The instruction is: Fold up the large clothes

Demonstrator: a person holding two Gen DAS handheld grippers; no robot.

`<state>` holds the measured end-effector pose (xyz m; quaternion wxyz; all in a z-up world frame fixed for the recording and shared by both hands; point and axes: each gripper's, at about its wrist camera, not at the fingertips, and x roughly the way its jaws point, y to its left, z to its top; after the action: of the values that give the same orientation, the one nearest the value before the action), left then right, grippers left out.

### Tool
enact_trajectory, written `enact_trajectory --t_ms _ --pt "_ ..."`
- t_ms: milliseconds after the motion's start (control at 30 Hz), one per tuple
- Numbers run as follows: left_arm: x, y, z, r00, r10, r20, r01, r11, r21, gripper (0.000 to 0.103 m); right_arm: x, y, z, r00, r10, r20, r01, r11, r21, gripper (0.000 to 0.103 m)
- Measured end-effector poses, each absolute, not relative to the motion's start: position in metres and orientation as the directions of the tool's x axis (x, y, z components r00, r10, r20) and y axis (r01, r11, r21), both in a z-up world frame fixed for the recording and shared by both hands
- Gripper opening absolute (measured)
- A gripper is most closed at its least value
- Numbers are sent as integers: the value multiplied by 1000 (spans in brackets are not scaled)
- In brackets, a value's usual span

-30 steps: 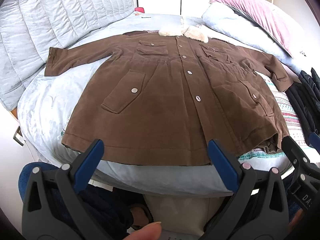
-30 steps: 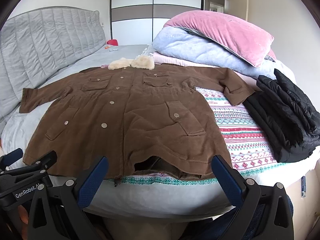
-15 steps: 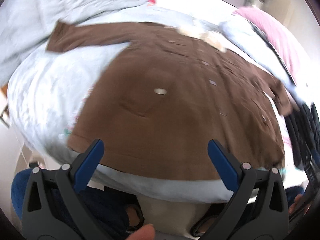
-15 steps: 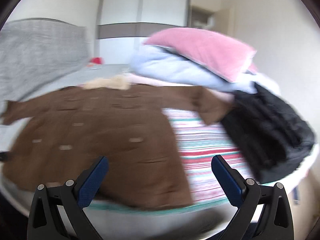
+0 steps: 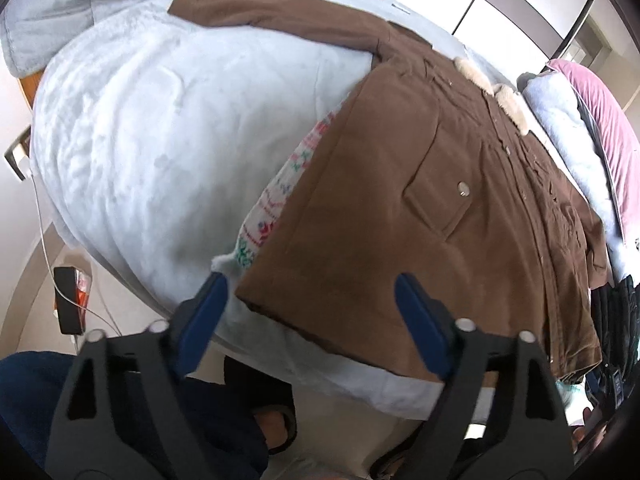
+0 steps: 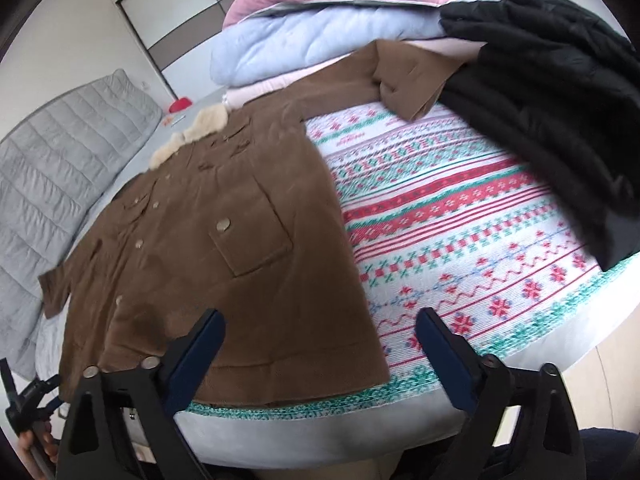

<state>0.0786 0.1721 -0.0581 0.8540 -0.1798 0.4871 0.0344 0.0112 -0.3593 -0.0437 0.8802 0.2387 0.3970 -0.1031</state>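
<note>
Both hand-held grippers hang over the near edge of the bed [image 5: 152, 152], jaws spread but closing, nothing pinched yet. Ahead of them the coat [image 5: 400, 240] lies flat, buttoned side up, collar at the far end. The left hand-held gripper [image 5: 312, 316] frames the coat's near left hem corner; the right hand-held gripper [image 6: 320, 352] has the right hem corner between its jaws, over the patterned blanket [image 6: 480, 220]. Beyond it, right, sits a black jacket [image 6: 560, 120]. To do this well, I'd say each should pinch only the hem, both layers, clear of blanket, then lift evenly.
</note>
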Motion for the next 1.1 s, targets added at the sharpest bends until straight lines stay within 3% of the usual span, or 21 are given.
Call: enact_trajectory --t_ms 233,333,367,733,800,833,867,1100 --pt "81 165 -67 529 -122 -840 -195 946 -260 80 23 -362 -66 629 66 -775 395 831 391 70" --pt "82 165 -68 537 -125 -834 -189 946 -263 70 23 -363 -68 635 66 -770 395 829 396 44" --pt "81 166 -68 541 -127 -832 -193 943 -270 68 23 -364 -69 629 58 -775 402 829 388 42" --pt "81 168 -70 566 -119 -816 -206 938 -279 64 24 -376 -83 608 40 -793 455 801 389 43" --pt "80 167 -69 573 -117 -811 -200 940 -277 44 24 -373 -81 608 30 -794 450 811 375 38" --pt "79 167 -67 580 -123 -806 -193 940 -283 38 23 -372 -80 618 43 -785 436 812 388 22" --pt "79 168 -65 589 -143 -796 -180 936 -302 25 22 -372 -78 633 57 -772 423 810 407 12" --pt "75 177 -39 651 -158 -742 -162 927 -339 16 -6 -366 -38 744 132 -655 297 813 501 8"
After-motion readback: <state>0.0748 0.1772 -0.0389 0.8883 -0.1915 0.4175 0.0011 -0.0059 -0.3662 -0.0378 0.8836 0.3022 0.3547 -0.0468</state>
